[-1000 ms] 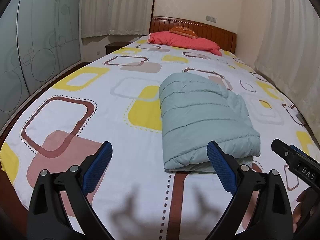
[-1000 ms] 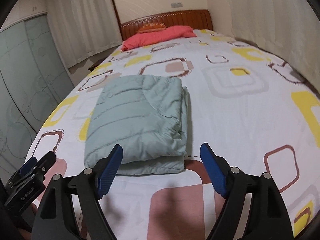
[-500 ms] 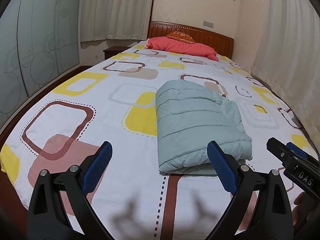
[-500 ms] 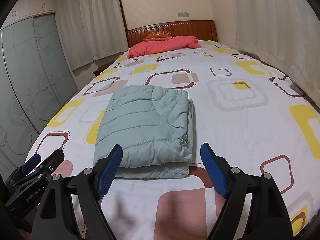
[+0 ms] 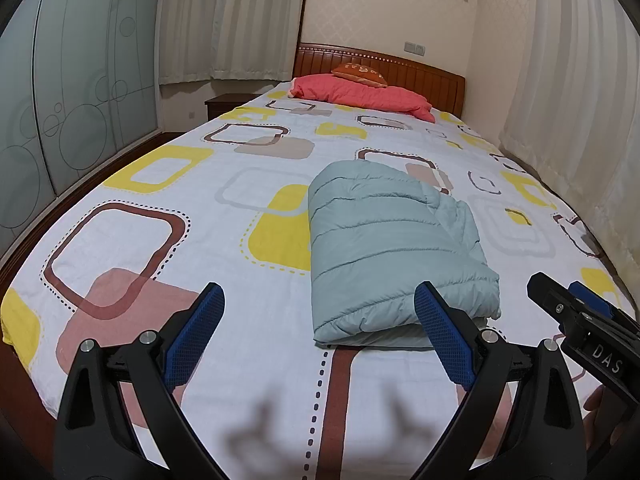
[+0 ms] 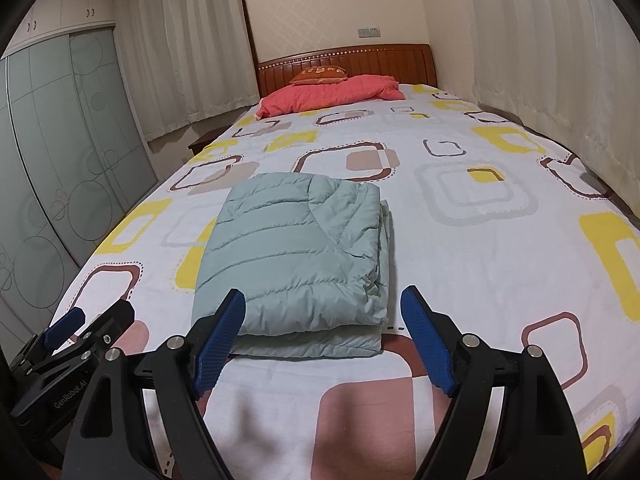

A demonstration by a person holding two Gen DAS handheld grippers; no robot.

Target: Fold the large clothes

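Note:
A pale green quilted jacket (image 5: 392, 248) lies folded into a thick rectangle on the patterned bed sheet (image 5: 160, 240); it also shows in the right wrist view (image 6: 296, 264). My left gripper (image 5: 320, 304) is open and empty, above the foot of the bed, short of the jacket's near edge and to its left. My right gripper (image 6: 324, 304) is open and empty, just short of the jacket's near edge. Each gripper appears at the edge of the other's view: the right one (image 5: 576, 312), the left one (image 6: 88, 324).
A pink pillow (image 5: 360, 94) with an orange cushion (image 5: 360, 72) lies at the wooden headboard (image 6: 360, 60). Curtains hang along the right side (image 5: 580, 100). A glass-fronted wardrobe (image 5: 60, 100) stands on the left, and a dark nightstand (image 5: 224, 102) by the headboard.
Both grippers have drawn back and risen from the jacket, which now sits farther off in both views. The jaws stay open. The jacket has not moved.

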